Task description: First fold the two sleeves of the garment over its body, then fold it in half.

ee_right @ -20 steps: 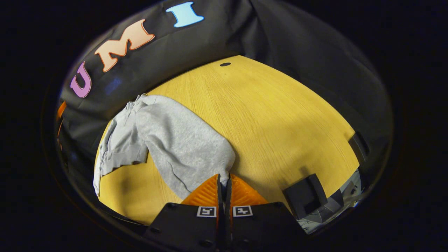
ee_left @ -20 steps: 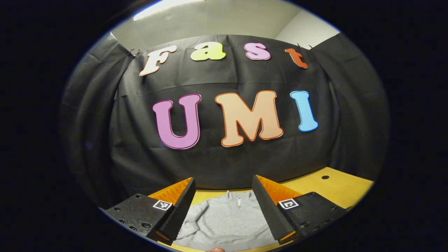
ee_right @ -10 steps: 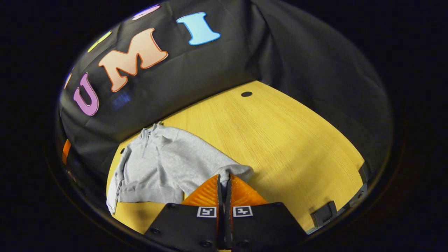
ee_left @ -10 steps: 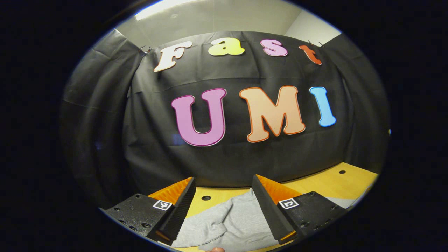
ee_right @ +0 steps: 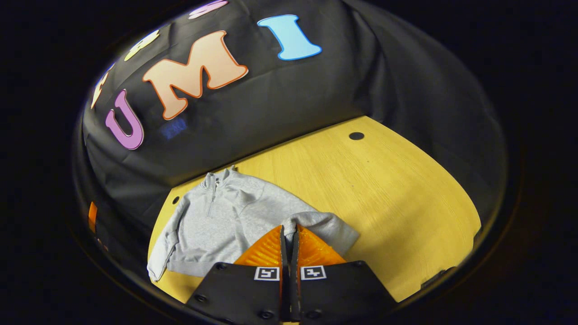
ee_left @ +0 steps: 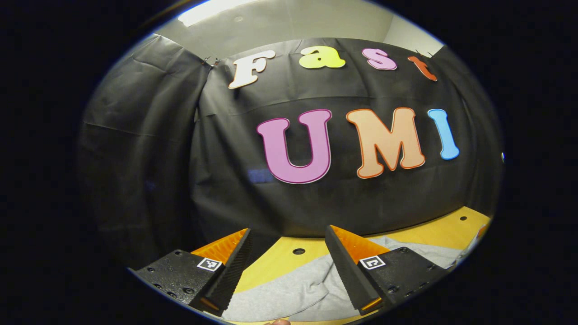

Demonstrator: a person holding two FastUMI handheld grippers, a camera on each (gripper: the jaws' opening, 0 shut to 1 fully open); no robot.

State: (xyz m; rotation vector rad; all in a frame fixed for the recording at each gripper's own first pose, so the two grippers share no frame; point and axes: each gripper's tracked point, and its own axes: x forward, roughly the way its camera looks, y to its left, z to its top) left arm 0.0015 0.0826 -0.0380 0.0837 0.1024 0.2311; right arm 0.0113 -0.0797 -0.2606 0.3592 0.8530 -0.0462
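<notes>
A grey zip-neck sweatshirt (ee_right: pixel 221 221) lies flat on the yellow table (ee_right: pixel 384 189), collar toward the black cloth wall. My right gripper (ee_right: pixel 289 228) is shut on the sweatshirt's right sleeve (ee_right: pixel 327 228), which is bunched and doubled back next to the body. The other sleeve (ee_right: pixel 162 255) lies along the body's far side. My left gripper (ee_left: pixel 287 232) hovers open above the table, with nothing between its fingers. Grey fabric of the sweatshirt (ee_left: pixel 280 295) shows below and between them.
Round holes sit in the tabletop: one (ee_right: pixel 356 136) near the wall, one (ee_left: pixel 298 251) just beyond my left fingers. Black cloth wall (ee_right: pixel 280 104) closes off the back and sides. Bare wood (ee_right: pixel 406 216) stretches to the right of the sweatshirt.
My right gripper has carried the sleeve in toward the sweatshirt's body, so the stretched sleeve is now bunched beside it. My left gripper has swung left, staying open.
</notes>
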